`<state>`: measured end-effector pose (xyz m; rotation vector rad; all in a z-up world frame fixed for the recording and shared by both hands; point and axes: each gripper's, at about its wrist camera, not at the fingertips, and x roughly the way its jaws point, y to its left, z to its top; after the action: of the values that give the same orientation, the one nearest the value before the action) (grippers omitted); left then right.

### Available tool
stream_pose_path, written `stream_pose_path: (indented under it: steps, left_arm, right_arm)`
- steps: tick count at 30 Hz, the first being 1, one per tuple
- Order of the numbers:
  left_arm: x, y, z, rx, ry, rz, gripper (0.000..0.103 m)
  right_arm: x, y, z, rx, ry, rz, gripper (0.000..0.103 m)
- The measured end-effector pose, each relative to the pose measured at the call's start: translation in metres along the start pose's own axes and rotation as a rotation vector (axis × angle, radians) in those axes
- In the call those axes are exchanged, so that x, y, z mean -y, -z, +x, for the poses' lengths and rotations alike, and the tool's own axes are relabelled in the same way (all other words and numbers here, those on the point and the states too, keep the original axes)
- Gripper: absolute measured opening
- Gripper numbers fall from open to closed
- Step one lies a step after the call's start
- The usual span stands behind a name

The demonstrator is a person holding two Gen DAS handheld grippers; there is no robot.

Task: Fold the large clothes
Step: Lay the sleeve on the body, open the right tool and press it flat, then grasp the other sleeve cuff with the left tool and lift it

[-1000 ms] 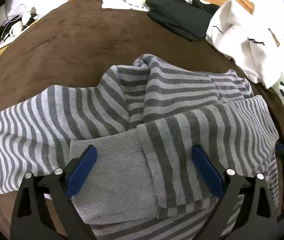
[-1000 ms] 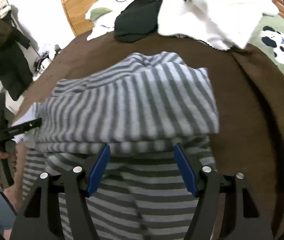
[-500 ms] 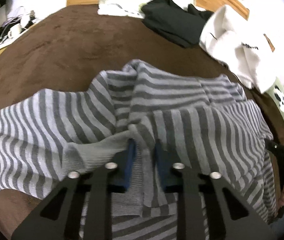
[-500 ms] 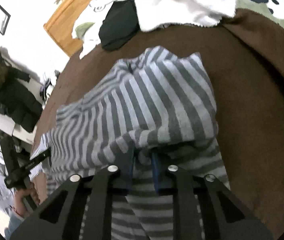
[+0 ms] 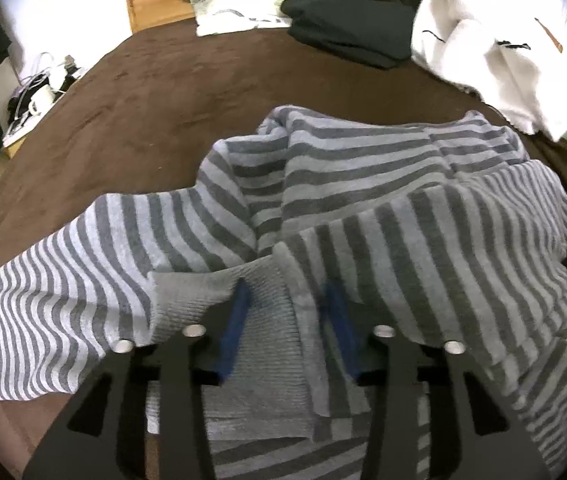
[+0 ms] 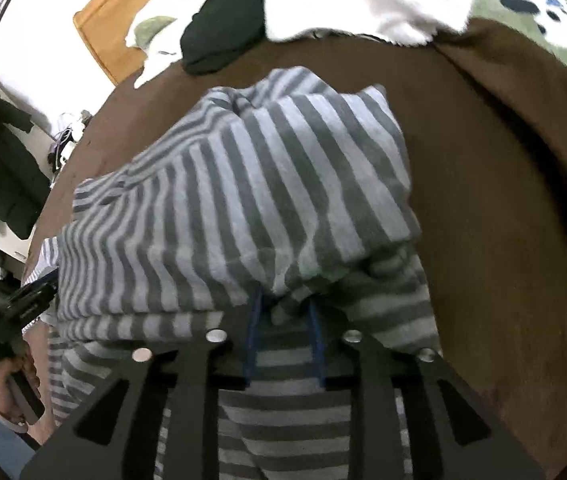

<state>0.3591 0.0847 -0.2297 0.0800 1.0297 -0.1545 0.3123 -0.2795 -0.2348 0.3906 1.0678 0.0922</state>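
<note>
**Both grippers easing open on a half-folded striped sweater**

Seen from the left wrist, the grey-and-pale-grey striped knit sweater [image 5: 363, 208] lies bunched in the middle of the brown plush bed cover [image 5: 143, 92], one sleeve trailing off to the left. The left gripper [image 5: 287, 320] straddles the plain grey ribbed cuff [image 5: 259, 344] and the folded edge beside it; its jaws are opening, with cloth between the blue pads [image 5: 233, 332] but no longer pinched tight. Beyond lie a black folded garment [image 5: 347, 28] and a white fleece garment [image 5: 483, 56].

From the right wrist, the same sweater [image 6: 267, 184] shows a folded layer heaped over its lower body. The right gripper [image 6: 283, 340] has a ridge of striped fabric between its narrow-set fingers [image 6: 252, 332], and its jaws are opening too. At far left a hand [image 6: 7, 392] holds the other tool.

This knit looks soft, limp and fairly light; it will likely sag and stretch if lifted from one point. Doubled edges, the hem or the ribbed cuff seem the firmest places to pinch, one per gripper.
</note>
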Motion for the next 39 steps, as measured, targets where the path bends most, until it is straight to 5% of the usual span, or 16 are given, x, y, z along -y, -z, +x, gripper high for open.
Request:
stream_pose_path:
  steps: [13, 28, 39]
  left_arm:
    - [-0.029, 0.003, -0.025, 0.008, -0.015, -0.091, 0.095]
    - [-0.131, 0.057, -0.102, 0.125, -0.069, -0.39, 0.096]
    - [-0.25, 0.144, -0.129, 0.192, -0.233, -0.712, 0.091]
  right_arm:
    - [-0.012, -0.001, -0.036, 0.047, 0.064, -0.066, 0.061]
    - [-0.141, 0.04, -0.039, 0.021, -0.063, -0.358, 0.073]
    - [-0.208, 0.075, -0.03, -0.037, -0.105, -0.523, 0.078]
